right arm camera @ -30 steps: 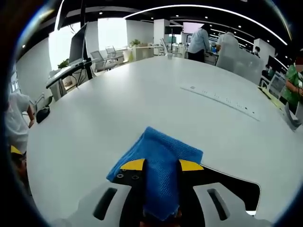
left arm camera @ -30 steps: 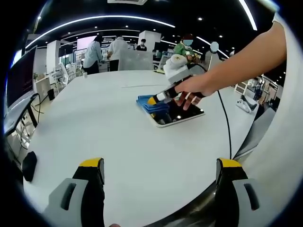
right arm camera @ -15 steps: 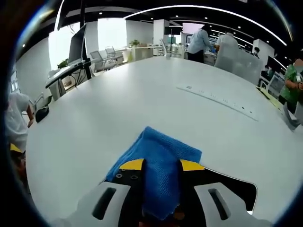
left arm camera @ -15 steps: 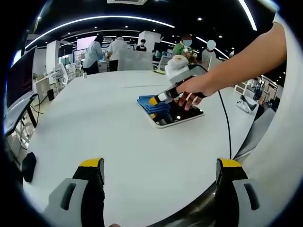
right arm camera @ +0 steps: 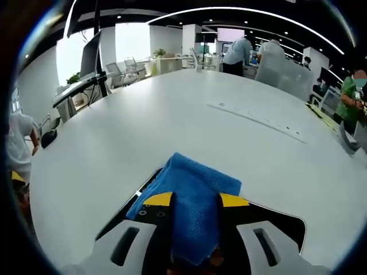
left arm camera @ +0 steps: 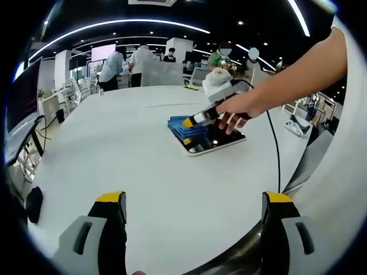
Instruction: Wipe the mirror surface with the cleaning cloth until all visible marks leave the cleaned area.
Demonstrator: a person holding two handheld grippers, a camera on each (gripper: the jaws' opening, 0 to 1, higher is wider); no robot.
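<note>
Left gripper view: left claw (left arm camera: 195, 220) low over the near edge of the white worktop (left arm camera: 114, 154), jaws wide apart w/ nothing between them. Further in, toward the worktop's right side, the mirror (left arm camera: 213, 141) lies flat, a dark rectangle w/ a pale rim. The blue cleaning cloth (left arm camera: 184, 128) sits on the mirror's left end, partly overhanging onto the worktop. Right claw (left arm camera: 192, 121) comes in from the right, held by a hand (left arm camera: 235, 107), tips pressed down into the cloth; a cable (left arm camera: 274, 143) trails from it off the worktop's right edge. People stand beyond the far edge, too small for detail. Right gripper view: right claw (right arm camera: 195, 200) clamped on the cleaning cloth (right arm camera: 192, 192), yellow-tipped jaws close together w/ blue fabric bunched between and spilling forward over them. The mirror (right arm camera: 284, 223) lies right under the claw, dark surface showing on both sides of the cloth, its rim running along the left and far side. Marks on the glass: can't tell. The worktop (right arm camera: 172, 120) stretches ahead w/ a thin strip (right arm camera: 258, 117) lying near its far-right part.
</note>
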